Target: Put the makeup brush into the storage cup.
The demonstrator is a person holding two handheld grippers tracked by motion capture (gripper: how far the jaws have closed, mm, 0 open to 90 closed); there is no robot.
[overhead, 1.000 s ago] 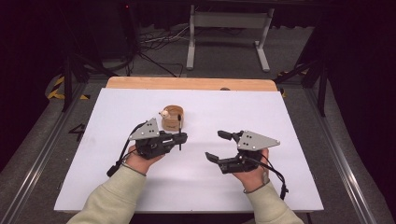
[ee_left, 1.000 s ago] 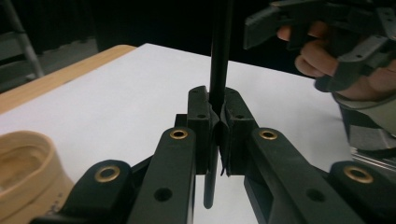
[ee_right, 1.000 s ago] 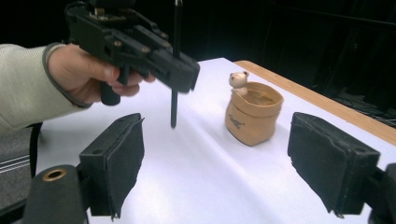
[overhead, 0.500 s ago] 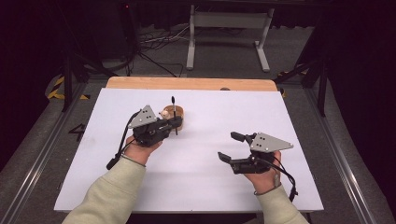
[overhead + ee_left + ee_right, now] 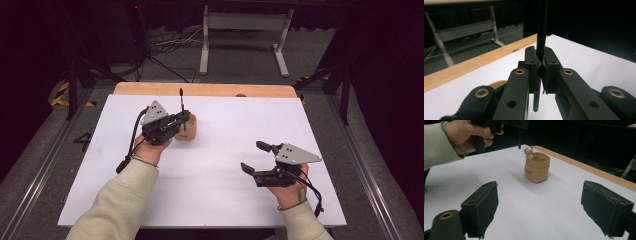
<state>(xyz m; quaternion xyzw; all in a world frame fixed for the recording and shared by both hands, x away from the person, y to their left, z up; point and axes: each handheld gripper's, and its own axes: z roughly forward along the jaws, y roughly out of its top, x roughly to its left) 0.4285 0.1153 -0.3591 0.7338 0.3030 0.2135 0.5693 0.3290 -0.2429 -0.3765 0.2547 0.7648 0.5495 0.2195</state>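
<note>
High view: the left gripper (image 5: 184, 116) is clamped on a thin black pen (image 5: 182, 101), which stands upright with its top above the jaws. The gripper hangs just beside and over a small tan pen holder (image 5: 186, 129) shaped like a sack, standing on the white table (image 5: 225, 150) near the far wooden edge. The right gripper (image 5: 255, 157) rests well apart, toward the near right, its jaws spread wide with nothing between them; they have just been opening further.

Left gripper view: the two pads (image 5: 530, 65) press on the pen (image 5: 541, 30) from both sides; its lower end hangs free below them, above the table.

Right gripper view: both wide-set pads (image 5: 484, 207) frame the pen holder (image 5: 536, 168), whose mouth is open and bears a small figure at the rim. The pen's tip (image 5: 519, 141) hangs above and slightly beside that mouth.

Step in hand, as judged: insertion of the pen into the holder. The next move calls for centring the tip over the opening, lowering it straight, then releasing.
</note>
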